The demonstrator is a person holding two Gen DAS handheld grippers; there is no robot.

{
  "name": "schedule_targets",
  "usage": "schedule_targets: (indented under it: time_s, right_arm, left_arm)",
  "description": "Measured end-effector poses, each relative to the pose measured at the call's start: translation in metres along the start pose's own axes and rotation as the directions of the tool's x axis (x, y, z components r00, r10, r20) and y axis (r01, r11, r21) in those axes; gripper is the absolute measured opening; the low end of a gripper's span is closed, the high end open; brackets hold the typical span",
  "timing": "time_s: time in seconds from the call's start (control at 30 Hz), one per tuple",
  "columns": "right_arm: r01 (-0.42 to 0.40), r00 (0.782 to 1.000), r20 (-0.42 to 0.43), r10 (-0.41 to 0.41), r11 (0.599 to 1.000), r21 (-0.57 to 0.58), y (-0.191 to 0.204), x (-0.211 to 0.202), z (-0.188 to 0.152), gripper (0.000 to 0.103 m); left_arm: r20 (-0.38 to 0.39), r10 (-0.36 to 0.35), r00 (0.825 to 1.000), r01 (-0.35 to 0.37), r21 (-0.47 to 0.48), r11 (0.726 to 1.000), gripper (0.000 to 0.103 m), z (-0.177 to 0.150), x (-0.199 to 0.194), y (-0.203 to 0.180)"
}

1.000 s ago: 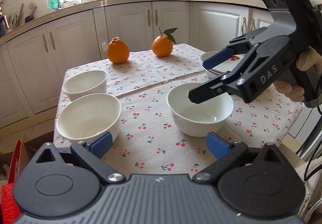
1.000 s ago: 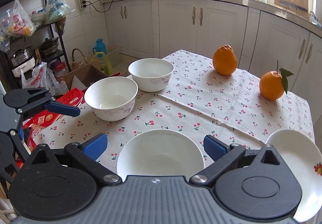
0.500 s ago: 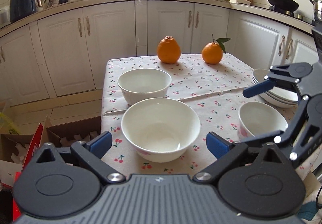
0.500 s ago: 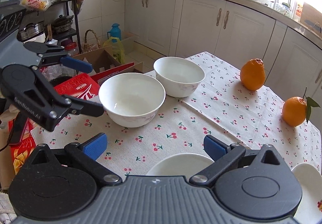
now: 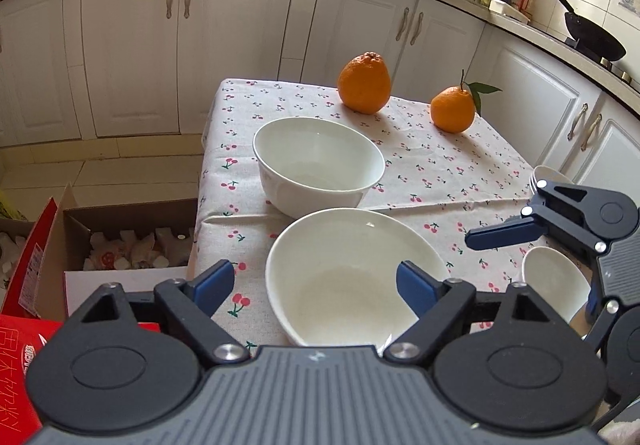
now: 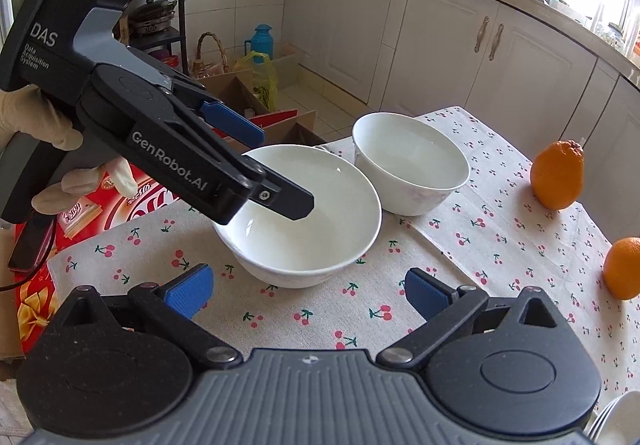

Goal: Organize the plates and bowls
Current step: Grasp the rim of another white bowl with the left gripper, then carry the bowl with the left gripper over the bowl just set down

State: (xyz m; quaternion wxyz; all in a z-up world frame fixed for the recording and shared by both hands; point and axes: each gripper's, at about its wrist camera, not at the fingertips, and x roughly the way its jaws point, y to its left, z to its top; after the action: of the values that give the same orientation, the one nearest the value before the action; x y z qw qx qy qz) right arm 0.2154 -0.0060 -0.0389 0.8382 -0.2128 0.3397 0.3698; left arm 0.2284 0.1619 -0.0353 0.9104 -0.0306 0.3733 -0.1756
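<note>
Two white bowls stand at the left of the cherry-print tablecloth: a wide near bowl [image 5: 352, 281] [image 6: 304, 233] and a deeper far bowl [image 5: 320, 165] [image 6: 412, 165]. My left gripper [image 5: 314, 287] [image 6: 280, 169] straddles the near bowl's rim, one finger inside and one outside. Its jaws are closing and the pads do not press on the rim. My right gripper [image 6: 308, 293] is open over bare cloth just in front of that bowl, with nothing between its fingers. A smaller white bowl [image 5: 556, 285] sits under the right gripper's finger [image 5: 504, 235]. Stacked plates [image 5: 550, 175] [image 6: 616, 421] peek out at the right.
Two oranges [image 5: 364, 83] [image 5: 454, 109] rest on the far part of the table. Beside the table's left edge, an open cardboard box [image 5: 128, 245] and a red carton [image 6: 100, 205] stand on the floor. White cabinets [image 5: 180, 45] line the walls behind.
Both grippers have swung left, from the small bowl and plates to the two large bowls. The left jaws have narrowed around the near bowl's rim. The right jaws stay wide.
</note>
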Motion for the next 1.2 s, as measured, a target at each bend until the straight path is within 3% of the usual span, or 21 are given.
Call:
schedule_targets:
  time_s: [0.27,0.6,0.77,1.2]
  right_arm:
    - [-0.041,0.999,-0.012,0.041,0.999,-0.007,-0.001,0.017,0.007,0.102]
    - [-0.074,0.997,-0.017,0.074,0.997,-0.005,-0.003,0.023,0.009,0.088]
    - [-0.085,0.996,-0.012,0.085,0.996,0.005,-0.004,0.023,0.009,0.087]
    - [-0.090,0.996,-0.013,0.090,0.996,0.022,-0.004,0.015,0.006,0.086]
  left_arm:
    - [-0.027,-0.026,0.999,0.025,-0.017,1.000,0.075,0.005,0.011,0.003]
    - [-0.039,-0.047,0.998,0.046,-0.022,0.999,0.062,0.008,0.014,0.005]
    - [-0.044,-0.057,0.997,0.057,-0.017,0.998,0.058,0.008,0.015,0.004]
    - [-0.040,-0.053,0.998,0.053,0.009,0.999,0.058,0.009,0.008,-0.007]
